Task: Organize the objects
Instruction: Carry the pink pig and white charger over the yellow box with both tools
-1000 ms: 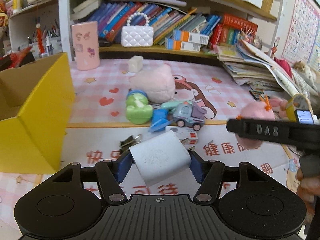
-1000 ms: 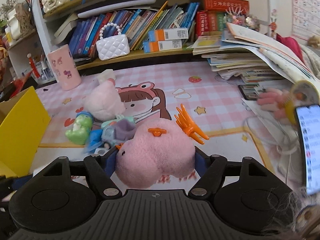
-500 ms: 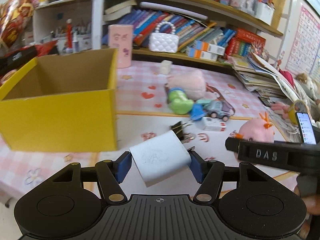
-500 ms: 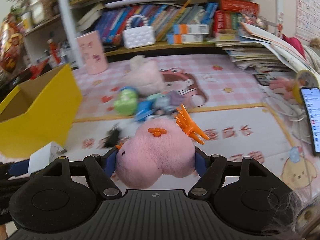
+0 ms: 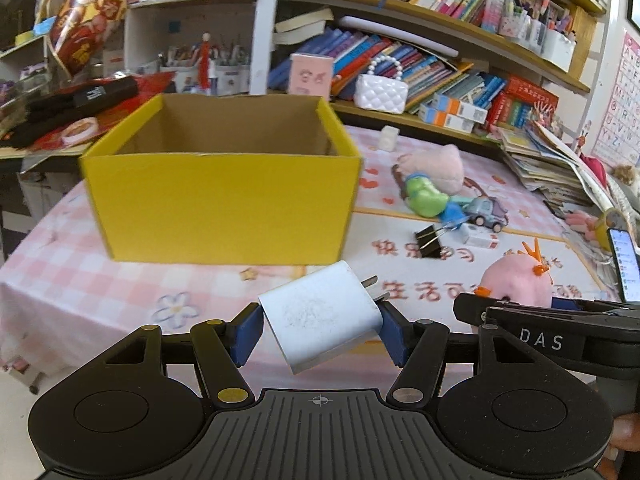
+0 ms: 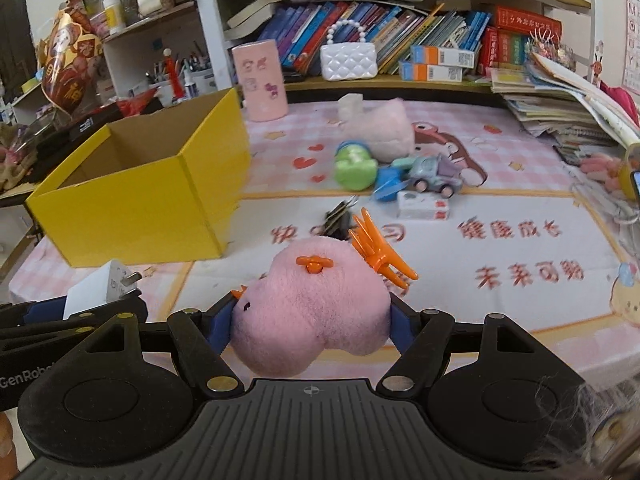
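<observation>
My left gripper is shut on a white plug charger, tilted, its metal prongs pointing up and right. My right gripper is shut on a pink plush toy with orange plastic spikes. An open yellow cardboard box stands straight ahead of the left gripper; in the right wrist view the yellow box is at the left. The box looks empty inside. The pink plush and the right gripper's side show at the right of the left wrist view. The charger shows at the lower left of the right wrist view.
On the pink checked tablecloth lie a black binder clip, a green toy, a toy truck, a small white box and a pink plush. Bookshelves stand behind; stacked books and a phone sit right.
Both grippers have swung left with their loads. The yellow box has come from the left edge to the middle of the left wrist view, and the toys have slid right.
</observation>
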